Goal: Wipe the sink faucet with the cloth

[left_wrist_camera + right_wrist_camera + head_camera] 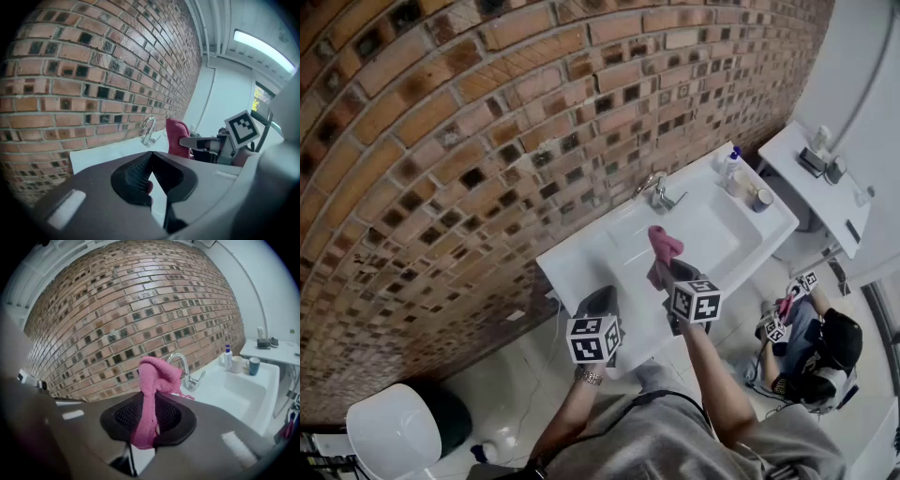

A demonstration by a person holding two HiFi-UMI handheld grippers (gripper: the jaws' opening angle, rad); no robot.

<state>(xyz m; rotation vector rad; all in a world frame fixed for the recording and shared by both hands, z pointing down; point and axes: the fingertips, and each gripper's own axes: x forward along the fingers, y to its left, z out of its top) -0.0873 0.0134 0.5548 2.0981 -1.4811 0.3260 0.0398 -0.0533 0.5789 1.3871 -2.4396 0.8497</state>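
A: What can't we see?
B: Both grippers hide the near rim of the sink (581, 255) from us. The cloth (157, 373) vanishes at its lower end between the pads.
A: Our count?
B: One faucet (657, 192), one cloth, one bottle (732, 161), two cups (237, 364) (253, 365). The right gripper (673, 277) pinches the cloth over the basin, near the faucet but apart from it. The left gripper (151, 157) is pressed together with nothing in it.

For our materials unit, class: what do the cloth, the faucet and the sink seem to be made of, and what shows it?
Cloth: soft pink fabric, probably terry; it looks fuzzy and hangs in limp folds.
Faucet: shiny metal, likely chrome-plated; it shows bright reflections.
Sink: glossy white, perhaps ceramic; the surface is smooth and hard-looking.
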